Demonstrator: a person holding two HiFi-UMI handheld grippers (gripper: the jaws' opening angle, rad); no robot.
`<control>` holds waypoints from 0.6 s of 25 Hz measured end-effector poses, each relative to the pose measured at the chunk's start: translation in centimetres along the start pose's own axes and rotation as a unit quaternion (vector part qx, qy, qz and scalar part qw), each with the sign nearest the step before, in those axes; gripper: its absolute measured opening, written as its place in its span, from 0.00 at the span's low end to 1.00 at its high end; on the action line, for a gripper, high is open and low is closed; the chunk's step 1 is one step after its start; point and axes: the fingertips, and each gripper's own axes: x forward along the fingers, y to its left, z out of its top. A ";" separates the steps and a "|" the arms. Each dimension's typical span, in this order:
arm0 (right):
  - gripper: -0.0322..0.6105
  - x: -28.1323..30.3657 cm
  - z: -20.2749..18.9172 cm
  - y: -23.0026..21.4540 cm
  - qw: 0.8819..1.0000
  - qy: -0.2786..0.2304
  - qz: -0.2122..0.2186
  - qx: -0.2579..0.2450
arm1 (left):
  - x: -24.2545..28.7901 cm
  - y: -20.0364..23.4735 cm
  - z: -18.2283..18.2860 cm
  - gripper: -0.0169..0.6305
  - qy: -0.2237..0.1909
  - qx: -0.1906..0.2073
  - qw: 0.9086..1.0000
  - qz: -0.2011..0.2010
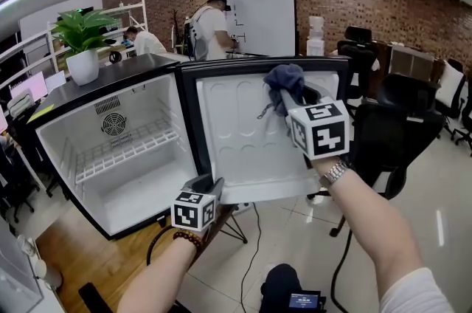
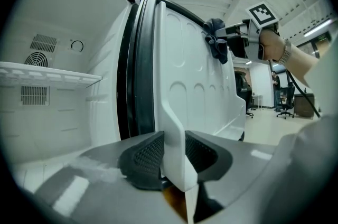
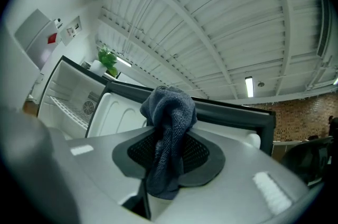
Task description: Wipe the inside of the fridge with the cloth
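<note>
Gripped the door's (image 2: 196, 92) lower edge between the left gripper's (image 2: 174, 157) jaws, forearm low, reaching forward. Pinched the cloth (image 3: 170, 112) in the right gripper's (image 3: 169, 157) jaws, arm stretched up; dark blue, bunched, drooping, held against the door's inner top, beside the open fridge (image 1: 122, 190).

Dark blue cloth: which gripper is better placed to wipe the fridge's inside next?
Right. The right gripper is shut on the dark blue terry cloth, up at the white inner door panel of the black fridge. The left gripper is clamped on that door's lower edge, steadying it.
</note>
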 end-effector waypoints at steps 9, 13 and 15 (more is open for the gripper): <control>0.21 -2.4 -1.5 -7.0 0.998 0.010 -0.062 0.028 | 0.0 0.0 0.0 0.23 0.001 -0.001 1.000 0.002; 0.21 -3.3 -1.5 -9.1 0.996 0.009 -0.079 0.030 | 0.0 -0.1 0.0 0.23 0.000 -0.002 1.000 0.003; 0.21 -3.6 -1.5 -9.7 0.996 0.007 -0.084 0.033 | 0.0 -0.1 0.0 0.23 0.000 -0.002 1.000 0.003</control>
